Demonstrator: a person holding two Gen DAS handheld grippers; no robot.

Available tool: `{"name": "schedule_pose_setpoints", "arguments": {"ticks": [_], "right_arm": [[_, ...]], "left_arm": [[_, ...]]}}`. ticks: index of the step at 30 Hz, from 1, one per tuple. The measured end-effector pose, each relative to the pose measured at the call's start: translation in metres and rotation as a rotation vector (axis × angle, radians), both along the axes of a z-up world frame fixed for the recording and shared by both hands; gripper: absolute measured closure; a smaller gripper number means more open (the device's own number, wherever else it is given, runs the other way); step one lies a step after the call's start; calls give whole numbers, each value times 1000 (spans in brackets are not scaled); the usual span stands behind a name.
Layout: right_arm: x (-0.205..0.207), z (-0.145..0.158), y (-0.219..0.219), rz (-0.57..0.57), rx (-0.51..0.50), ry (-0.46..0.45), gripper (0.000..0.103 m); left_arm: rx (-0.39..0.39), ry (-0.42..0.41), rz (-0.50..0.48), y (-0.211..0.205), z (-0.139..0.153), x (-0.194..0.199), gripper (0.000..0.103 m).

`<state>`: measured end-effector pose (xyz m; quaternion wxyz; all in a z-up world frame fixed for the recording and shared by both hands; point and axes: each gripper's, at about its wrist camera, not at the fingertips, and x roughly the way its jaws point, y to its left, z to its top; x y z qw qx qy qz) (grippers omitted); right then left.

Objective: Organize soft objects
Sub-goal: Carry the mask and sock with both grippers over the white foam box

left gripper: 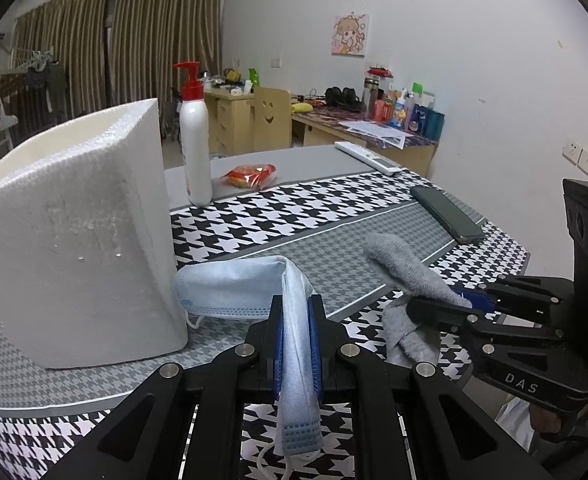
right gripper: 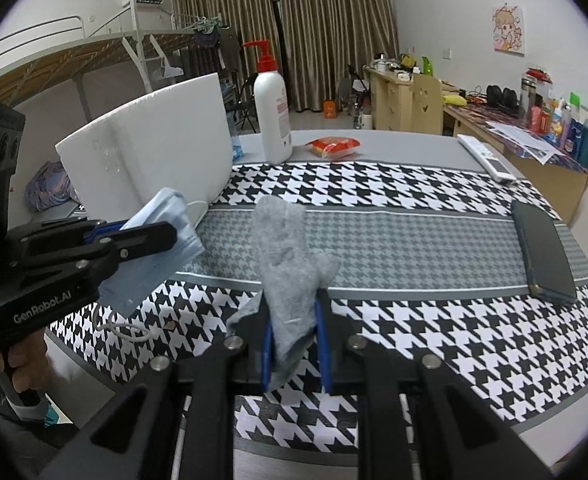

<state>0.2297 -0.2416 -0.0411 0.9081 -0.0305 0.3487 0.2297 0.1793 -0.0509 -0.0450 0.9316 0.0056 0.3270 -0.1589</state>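
Clamped mask (left gripper: 294, 332) draped lengthwise along left gripper (left gripper: 296, 308)

The left gripper (left gripper: 296, 312) is pinching a face mask (left gripper: 230, 288) tight, tilting downward; the right gripper (right gripper: 294, 320) is clamping a gray sock (right gripper: 290, 248) beside it, each gripped by a hand (right gripper: 18, 364).

Both wrist cams close, angled down over table (left gripper: 334, 168), shared houndstooth middle
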Motion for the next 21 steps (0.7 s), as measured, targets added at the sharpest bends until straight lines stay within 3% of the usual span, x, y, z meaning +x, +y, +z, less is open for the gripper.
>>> {"name": "schedule_pose_setpoints", "arguments": {"ticks": [21], "right_arm": [[-5,28,-6,-7,22,-93,81]], "left_arm": [[37,-93,15,-1,27,-17,91]]}}
